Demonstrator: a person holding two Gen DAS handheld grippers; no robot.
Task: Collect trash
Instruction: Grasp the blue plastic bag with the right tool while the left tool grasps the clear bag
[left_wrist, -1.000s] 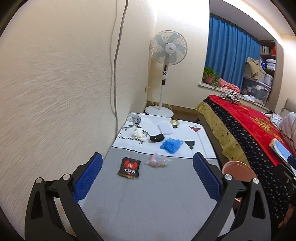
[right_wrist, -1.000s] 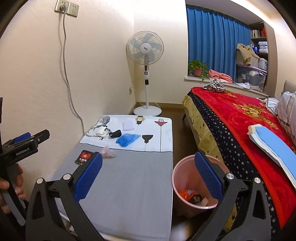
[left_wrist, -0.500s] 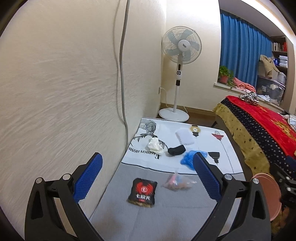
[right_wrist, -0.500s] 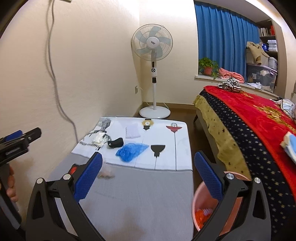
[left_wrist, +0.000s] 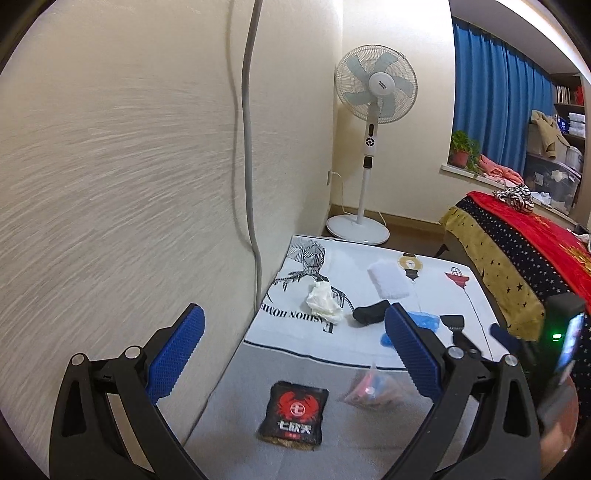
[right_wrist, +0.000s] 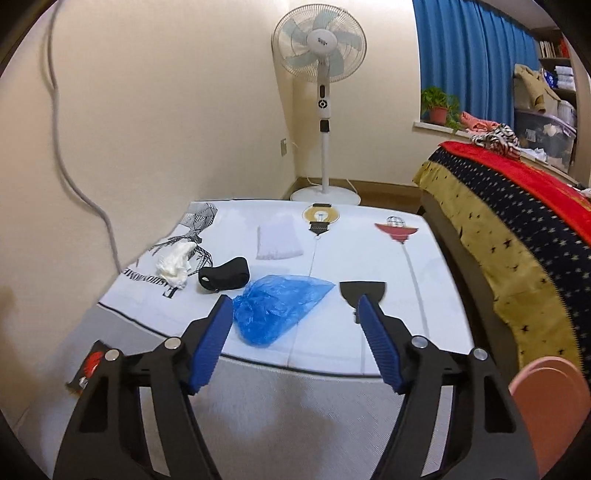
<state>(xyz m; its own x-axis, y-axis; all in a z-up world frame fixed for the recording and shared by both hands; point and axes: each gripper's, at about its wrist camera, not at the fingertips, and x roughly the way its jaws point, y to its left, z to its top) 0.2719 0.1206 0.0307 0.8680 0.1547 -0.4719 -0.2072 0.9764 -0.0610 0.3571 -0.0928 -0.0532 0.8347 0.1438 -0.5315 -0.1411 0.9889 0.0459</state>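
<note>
Two grippers hang above a low worktop (right_wrist: 369, 406) strewn with rubbish. On the right gripper (right_wrist: 295, 306) the jaws are closing with nothing pinched between the blue pads; the crumpled blue plastic bag (right_wrist: 277, 306) lies just beyond them, its near end showing in the gap. On the left gripper (left_wrist: 291, 325) the jaws stand wide and bare, aimed over the near grey part of the worktop.

Just past the left gripper, a black snack packet (left_wrist: 293, 415) with a red emblem lies flat on the grey cloth, and a clear wrapper (left_wrist: 373, 387) with reddish contents sits just right of it, partly behind the right-hand finger. Farther off, on the white printed cloth (right_wrist: 351, 251), a crumpled white tissue (right_wrist: 173, 264) lies at the left, a black curled item (right_wrist: 223, 278) sits just right of it and beside the blue bag, and a flat white packet (right_wrist: 277, 242) lies farther back.

A pink bin (right_wrist: 546, 406) stands at the near right edge of the right wrist view, beside the worktop. A bed (right_wrist: 517, 221) with a red and starred cover runs along the right. At the far end a white pedestal fan (right_wrist: 321, 66) stands by the wall, a grey cable (left_wrist: 249, 147) hangs down the left wall, and blue curtains (right_wrist: 472, 62) cover the window.
</note>
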